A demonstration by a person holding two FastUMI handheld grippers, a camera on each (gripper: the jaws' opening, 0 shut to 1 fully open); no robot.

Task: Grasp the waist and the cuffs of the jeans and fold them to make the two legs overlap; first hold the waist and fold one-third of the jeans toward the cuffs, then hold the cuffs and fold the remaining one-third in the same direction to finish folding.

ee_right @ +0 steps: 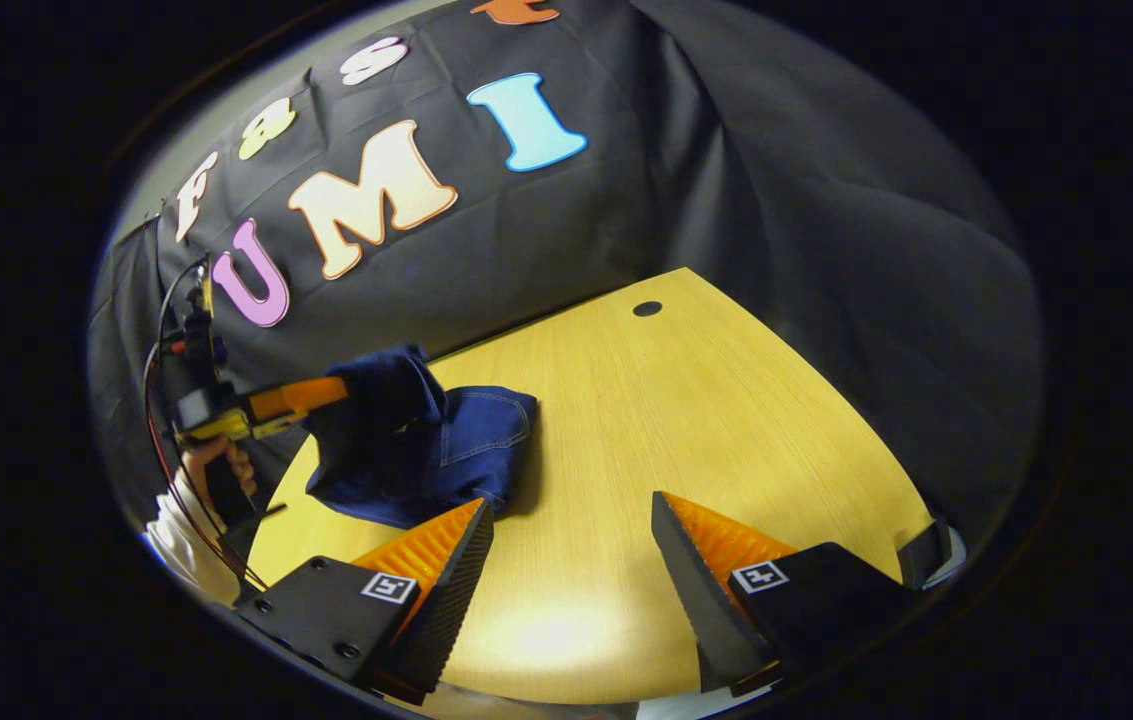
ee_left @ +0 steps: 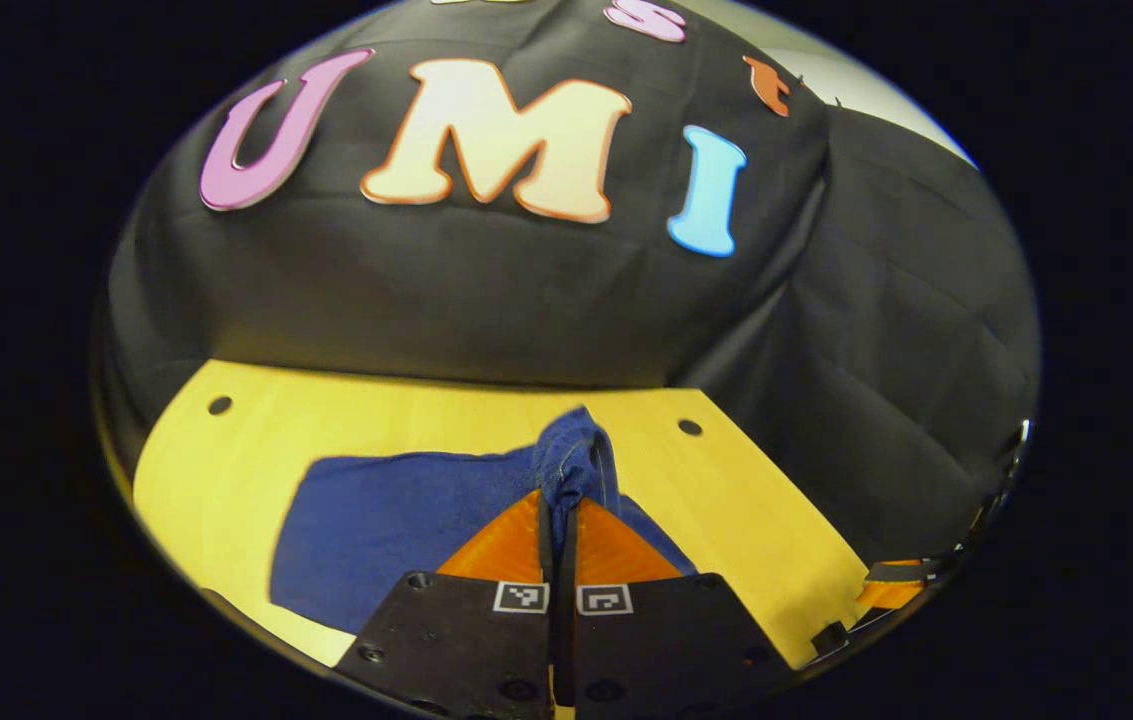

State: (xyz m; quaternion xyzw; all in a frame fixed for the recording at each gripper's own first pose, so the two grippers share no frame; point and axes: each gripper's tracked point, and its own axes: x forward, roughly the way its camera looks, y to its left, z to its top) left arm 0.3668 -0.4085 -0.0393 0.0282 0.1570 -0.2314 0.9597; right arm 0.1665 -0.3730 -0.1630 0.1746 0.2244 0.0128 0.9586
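Note:
Dark blue jeans (ee_left: 396, 520) lie partly folded on the yellow wooden table (ee_left: 256, 420). My left gripper (ee_left: 558, 505) is shut on a bunched edge of the denim, which stands up between its fingers. In the right gripper view the same jeans (ee_right: 471, 445) sit at the table's left side, with the left gripper (ee_right: 311, 398) lifting a flap of cloth above the pile; a hand (ee_right: 221, 465) holds it. My right gripper (ee_right: 571, 525) hangs open over bare table just right of the jeans, its left finger (ee_right: 446, 545) close to the denim's near edge.
The table (ee_right: 726, 420) has small round holes (ee_right: 647, 308) near its far corners. Black cloth walls (ee_left: 486, 300) close in behind and to the side. A sleeve (ee_right: 176, 545) shows at the table's left edge.

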